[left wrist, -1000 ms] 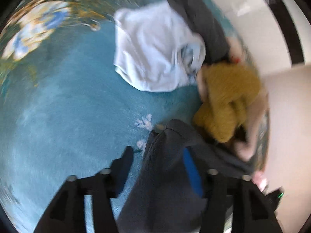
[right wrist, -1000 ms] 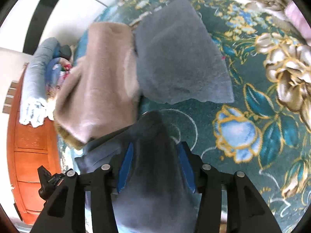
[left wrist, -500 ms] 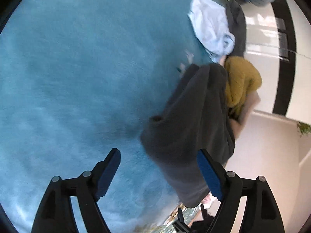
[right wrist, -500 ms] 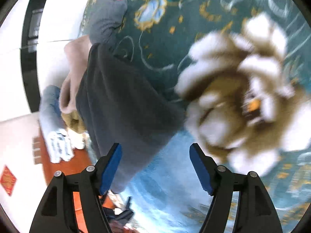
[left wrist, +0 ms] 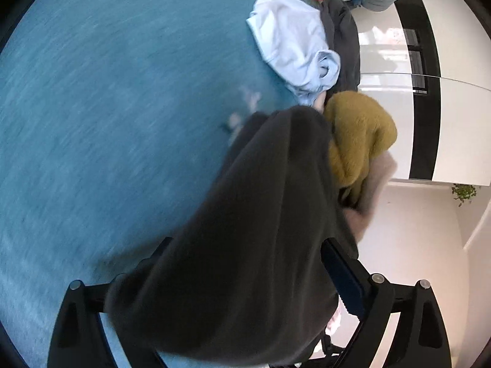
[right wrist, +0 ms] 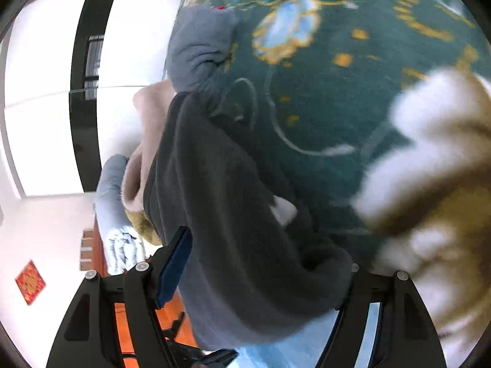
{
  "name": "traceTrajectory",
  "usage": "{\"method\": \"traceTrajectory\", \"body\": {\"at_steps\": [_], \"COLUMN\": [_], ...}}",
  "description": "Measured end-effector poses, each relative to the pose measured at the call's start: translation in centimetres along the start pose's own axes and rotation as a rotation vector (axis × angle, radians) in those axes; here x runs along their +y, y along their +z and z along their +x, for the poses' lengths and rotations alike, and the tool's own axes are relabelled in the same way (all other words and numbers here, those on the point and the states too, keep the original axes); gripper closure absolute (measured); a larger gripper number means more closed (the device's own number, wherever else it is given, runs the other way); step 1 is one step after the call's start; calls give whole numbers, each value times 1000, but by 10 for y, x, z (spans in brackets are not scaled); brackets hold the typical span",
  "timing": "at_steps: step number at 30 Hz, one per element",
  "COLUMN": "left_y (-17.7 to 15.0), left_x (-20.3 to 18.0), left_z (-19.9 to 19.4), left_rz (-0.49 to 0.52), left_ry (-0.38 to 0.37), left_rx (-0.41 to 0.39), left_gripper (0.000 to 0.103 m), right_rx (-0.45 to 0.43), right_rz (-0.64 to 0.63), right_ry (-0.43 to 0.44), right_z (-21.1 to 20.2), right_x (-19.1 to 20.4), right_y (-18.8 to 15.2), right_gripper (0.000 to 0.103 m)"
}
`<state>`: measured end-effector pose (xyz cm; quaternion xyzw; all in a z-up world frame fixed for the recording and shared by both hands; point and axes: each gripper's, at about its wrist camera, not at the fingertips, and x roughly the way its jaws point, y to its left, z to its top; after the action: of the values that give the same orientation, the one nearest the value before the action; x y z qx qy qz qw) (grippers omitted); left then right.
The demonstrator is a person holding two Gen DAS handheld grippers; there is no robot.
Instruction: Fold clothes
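A dark grey garment (left wrist: 260, 230) lies stretched over the blue carpet, running from the clothes pile toward the camera. It covers the space between the wide-spread fingers of my left gripper (left wrist: 245, 279), which stands open over it. In the right wrist view the same dark grey garment (right wrist: 233, 214) fills the space between the spread fingers of my right gripper (right wrist: 264, 273), also open. The cloth hides the left finger's pad in the left wrist view and the right finger's pad in the right wrist view.
A mustard sweater (left wrist: 359, 141), a light blue garment (left wrist: 291, 43) and a beige garment (left wrist: 371, 190) lie in a pile at the carpet's edge. A grey-blue folded garment (right wrist: 199, 49) lies on the flowered carpet (right wrist: 337, 92). White floor (left wrist: 408, 245) and an orange cabinet (right wrist: 172, 322) lie beyond.
Both grippers, shut on the dark garment a second ago, opened and let it go. Since half a second ago they have moved closer, so the cloth now fills the space between the fingers.
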<state>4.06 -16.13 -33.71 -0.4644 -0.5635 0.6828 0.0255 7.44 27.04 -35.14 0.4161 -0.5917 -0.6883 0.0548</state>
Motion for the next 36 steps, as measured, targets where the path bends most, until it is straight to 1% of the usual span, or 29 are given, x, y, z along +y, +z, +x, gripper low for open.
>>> {"method": "traceTrajectory", "body": {"at_steps": [1,2,3,5,6,7,8,10,13,14,16,18,19,21,24,26,27,29,30,31,32,33,36], "left_y": [2,4,6,5,5,4,3,-4,-13,-16,-22,-32,-37,-42,-46,-50,-51,-54,-56,-57,-59,-61,-64], "left_x": [-3,-5,-6,-13,-15,-18,-20,-24,-30,-31,-31,-8,6,14,21,25,27,31,34,36,38,40,43], "left_z": [2,3,3,-3,-6,-9,-14,-27,-46,-53,-64,-71,-75,-74,-70,-66,-65,-62,-60,-59,-57,-56,-53], "left_rz": [-3,-8,-13,-12,-12,-13,-10,3,23,29,44,29,17,19,34,43,48,57,62,67,71,76,89], "left_ry": [21,39,56,85,93,96,100,108,121,125,140,173,190,189,173,163,158,148,143,138,133,128,119], "left_rx": [4,8,12,7,3,-1,0,7,18,21,33,56,68,74,75,76,76,77,77,78,78,78,79], "left_gripper": [23,29,32,48,51,55,56,59,60,60,60,60,60,60,56,50,46,28,25,22,22,22,22], "right_rx": [3,6,7,5,7,11,13,11,3,2,15,34,47,71,52,39,39,39,39,38,37,38,45], "right_rz": [-2,6,20,35,40,43,39,26,24,27,11,-12,-10,23,66,67,55,31,20,12,3,-4,4], "right_ry": [-13,-28,-39,-53,-60,-66,-74,-90,-66,-52,-54,-66,-82,-125,-115,-97,-92,-79,-73,-68,-67,-67,-56], "right_z": [3,6,5,-4,-8,-9,-11,-15,-30,-36,-51,-65,-69,-68,-61,-59,-57,-56,-54,-51,-56,-62,-56], "right_x": [3,5,6,7,8,11,15,25,39,43,44,42,36,14,-9,-13,-14,-18,-20,-21,-20,-19,-27], "right_y": [2,4,5,7,7,7,7,7,5,4,-5,-14,-20,-30,-34,-33,-33,-34,-35,-35,-39,-43,-46], "right_gripper": [26,27,29,51,52,57,61,63,65,65,65,65,65,65,64,58,57,49,46,41,39,37,36]}}
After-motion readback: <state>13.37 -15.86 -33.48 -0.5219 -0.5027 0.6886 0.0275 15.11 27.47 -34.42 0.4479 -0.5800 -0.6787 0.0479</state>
